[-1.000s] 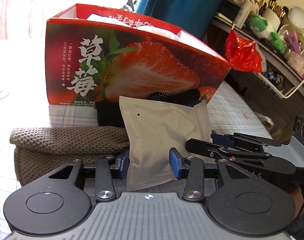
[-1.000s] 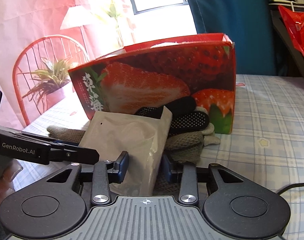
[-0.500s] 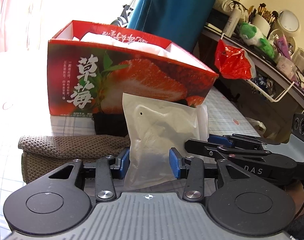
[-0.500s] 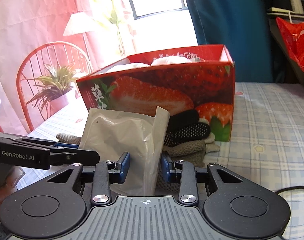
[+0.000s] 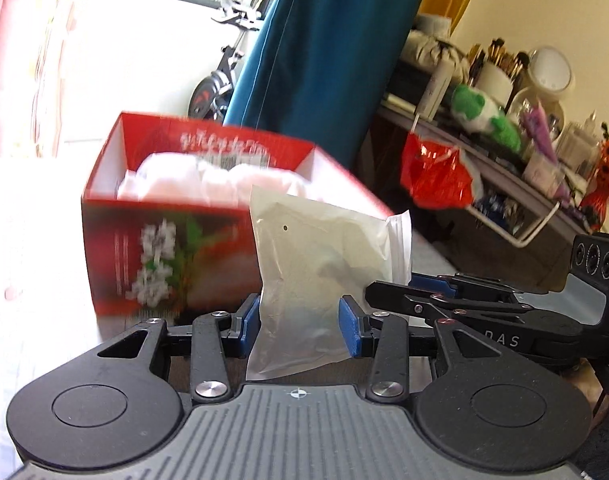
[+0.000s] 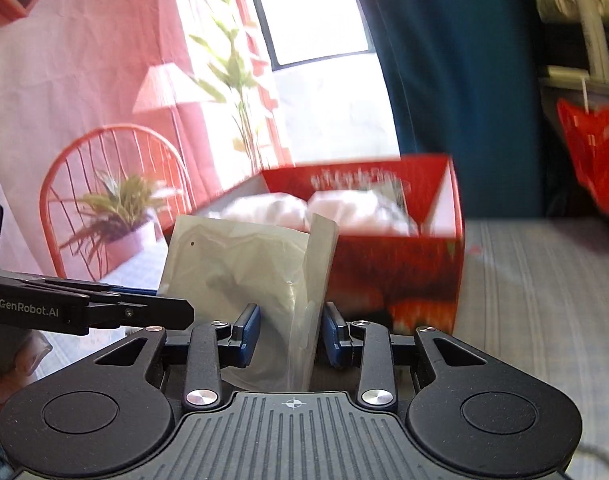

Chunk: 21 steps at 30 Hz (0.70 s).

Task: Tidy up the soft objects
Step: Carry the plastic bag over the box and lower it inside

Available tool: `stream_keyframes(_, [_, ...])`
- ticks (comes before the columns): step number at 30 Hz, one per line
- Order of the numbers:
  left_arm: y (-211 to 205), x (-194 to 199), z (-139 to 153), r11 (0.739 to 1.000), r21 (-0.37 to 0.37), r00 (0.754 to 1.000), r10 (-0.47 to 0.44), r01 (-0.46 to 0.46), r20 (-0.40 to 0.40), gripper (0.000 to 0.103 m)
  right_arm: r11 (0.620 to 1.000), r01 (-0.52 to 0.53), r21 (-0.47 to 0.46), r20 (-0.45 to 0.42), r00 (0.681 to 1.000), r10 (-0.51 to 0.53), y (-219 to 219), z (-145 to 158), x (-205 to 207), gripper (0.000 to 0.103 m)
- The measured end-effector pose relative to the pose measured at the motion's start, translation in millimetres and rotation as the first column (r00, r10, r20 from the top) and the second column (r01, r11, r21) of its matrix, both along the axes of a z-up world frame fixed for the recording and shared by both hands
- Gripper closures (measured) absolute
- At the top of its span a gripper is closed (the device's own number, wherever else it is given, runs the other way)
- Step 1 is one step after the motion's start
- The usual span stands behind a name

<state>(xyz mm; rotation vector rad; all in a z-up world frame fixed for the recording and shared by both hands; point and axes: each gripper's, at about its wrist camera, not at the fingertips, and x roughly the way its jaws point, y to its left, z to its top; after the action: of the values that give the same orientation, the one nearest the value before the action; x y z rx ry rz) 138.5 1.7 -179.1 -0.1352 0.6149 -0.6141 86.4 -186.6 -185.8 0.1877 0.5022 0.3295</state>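
Note:
A frosted white plastic pouch [image 5: 320, 268] stands upright between the blue pads of my left gripper [image 5: 300, 322], which is shut on it. My right gripper [image 6: 290, 330] is shut on the same pouch [image 6: 256, 276] from the other side. Both hold it in the air, in front of and about level with the rim of the red strawberry-print box [image 5: 152, 256]. The box [image 6: 408, 264] holds white bagged soft items [image 5: 208, 180]. The other gripper shows at the side of each view.
A table with a checked cloth [image 6: 544, 288] carries the box. A red plastic bag [image 5: 436, 176] hangs from a cluttered shelf on the right. A red wire chair [image 6: 104, 184] with a potted plant stands at the left. A blue curtain [image 5: 324, 52] hangs behind.
Both grippers have lifted the pouch upward. The box now shows from above with its white contents, and the knit cloth and black gloves on the table have dropped out of view.

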Motion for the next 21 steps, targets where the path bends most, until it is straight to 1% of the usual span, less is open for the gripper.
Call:
stream_keyframes(2, [0, 6, 10, 1.0, -0.006, 1.0, -0.003, 0.003, 0.012, 0.059, 1.0, -0.006, -0.01, 0.025, 1.0, 0.006, -1, 14, 5, 0.073])
stream_keyframes(8, [-2, 25, 37, 1.0, -0.029, 0.999, 0.007, -0.005, 0.048, 0.059, 1.0, -0.015, -0.02, 0.064, 0.998, 0.016, -4, 49, 32, 0.074])
stream_keyframes(12, [-4, 43, 53, 1.0, -0.001, 0.996, 0.022, -0.022, 0.086, 0.059, 1.0, -0.016, -0.026, 0.074, 0.997, 0.018, -4, 66, 56, 0.074])
stream_keyframes(15, [-3, 60, 61, 0.999, 0.004, 0.995, 0.035, -0.035, 0.09, 0.059, 0.999, -0.016, -0.047, 0.075, 0.997, 0.019, 0, 74, 75, 0.074])
stream_keyframes(18, [-2, 76, 67, 0.999, 0.017, 0.995, 0.045, -0.047, 0.087, 0.059, 0.999, -0.019, -0.048, 0.052, 0.998, 0.021, 1, 76, 96, 0.074])
stream_keyframes(21, [0, 92, 65, 0.999, 0.007, 0.998, 0.049, -0.049, 0.049, 0.059, 0.999, -0.016, -0.038, 0.015, 1.0, 0.016, 0, 73, 114, 0.074])
